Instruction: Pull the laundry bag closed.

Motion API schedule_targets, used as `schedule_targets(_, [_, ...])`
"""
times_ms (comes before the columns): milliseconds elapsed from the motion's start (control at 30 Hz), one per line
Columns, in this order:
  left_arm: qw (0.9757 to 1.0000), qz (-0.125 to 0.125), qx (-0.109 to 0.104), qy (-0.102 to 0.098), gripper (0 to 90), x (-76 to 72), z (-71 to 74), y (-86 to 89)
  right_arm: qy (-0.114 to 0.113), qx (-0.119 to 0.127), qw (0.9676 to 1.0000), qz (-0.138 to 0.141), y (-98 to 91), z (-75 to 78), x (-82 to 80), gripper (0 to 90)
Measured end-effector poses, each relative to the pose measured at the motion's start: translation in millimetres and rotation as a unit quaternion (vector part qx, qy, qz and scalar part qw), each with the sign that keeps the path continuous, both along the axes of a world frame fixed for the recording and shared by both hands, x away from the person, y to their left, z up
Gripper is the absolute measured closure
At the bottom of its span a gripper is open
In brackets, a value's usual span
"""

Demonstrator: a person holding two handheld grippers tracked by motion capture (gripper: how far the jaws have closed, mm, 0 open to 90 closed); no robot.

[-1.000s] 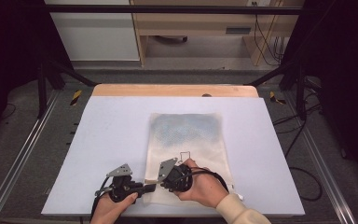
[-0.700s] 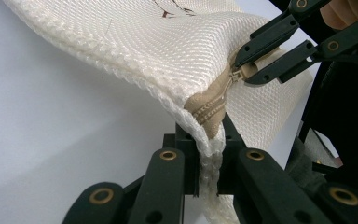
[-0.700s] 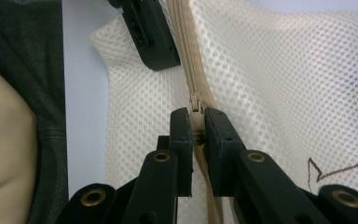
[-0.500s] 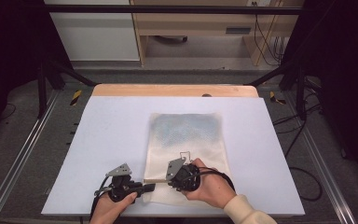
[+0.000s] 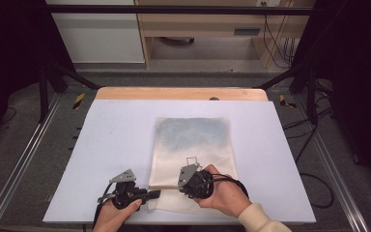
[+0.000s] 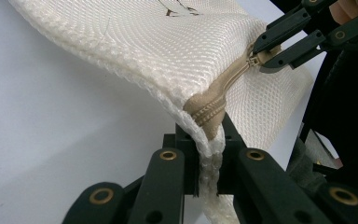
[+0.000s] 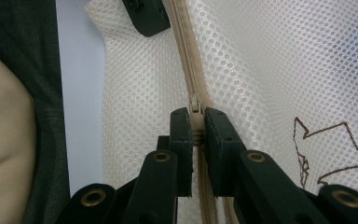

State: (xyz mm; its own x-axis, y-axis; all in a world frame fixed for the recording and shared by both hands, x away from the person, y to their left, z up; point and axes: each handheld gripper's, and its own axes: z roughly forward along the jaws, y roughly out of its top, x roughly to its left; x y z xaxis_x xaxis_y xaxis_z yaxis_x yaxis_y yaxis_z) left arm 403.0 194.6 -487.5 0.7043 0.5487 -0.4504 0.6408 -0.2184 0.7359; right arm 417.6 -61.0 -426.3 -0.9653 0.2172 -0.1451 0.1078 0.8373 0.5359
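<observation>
My right gripper (image 7: 195, 140) is clenched on the zipper pull (image 7: 194, 103) of the mesh bag (image 5: 193, 140) lying at the table's (image 5: 101, 145) near edge, the zipper (image 6: 214, 100) running straight toward my left gripper (image 6: 209, 154), which pinches the bag's corner.

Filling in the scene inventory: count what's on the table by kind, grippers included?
Mesh bag: 1
Zipper with zipper pull: 1
Grippers: 2, left gripper clamped on the bag's corner at the zipper end, right gripper clamped on the pull
White table mat: 1
Total: 5
</observation>
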Motion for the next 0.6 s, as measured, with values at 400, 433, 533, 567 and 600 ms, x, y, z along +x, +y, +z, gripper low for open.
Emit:
schedule_targets(400, [1.0000, 0.000, -0.001, 0.001, 83.3, -0.2, -0.3, -0.1, 0.002, 0.003, 1.0000, -0.004, -6.1, 1.8, -0.4, 82.1])
schedule_targets(433, [1.0000, 0.000, -0.001, 0.001, 83.4, -0.3, -0.3, -0.1, 0.001, 0.002, 1.0000, -0.002, -6.1, 2.0, -0.3, 82.2])
schedule_targets(533, [1.0000, -0.001, -0.001, 0.001, 83.4, -0.2, -0.2, 0.1, 0.001, 0.001, 1.0000, -0.002, -6.4, 2.5, -0.2, 82.2])
schedule_targets(567, [1.0000, -0.001, -0.001, 0.001, 83.4, -0.3, -0.2, 0.1, 0.001, 0.001, 1.0000, -0.002, -6.4, 2.5, -0.2, 82.2])
schedule_targets(600, [1.0000, -0.001, 0.000, 0.001, 83.4, -0.3, -0.2, 0.2, 0.001, 0.001, 1.0000, -0.003, -6.6, 2.5, -0.3, 82.2])
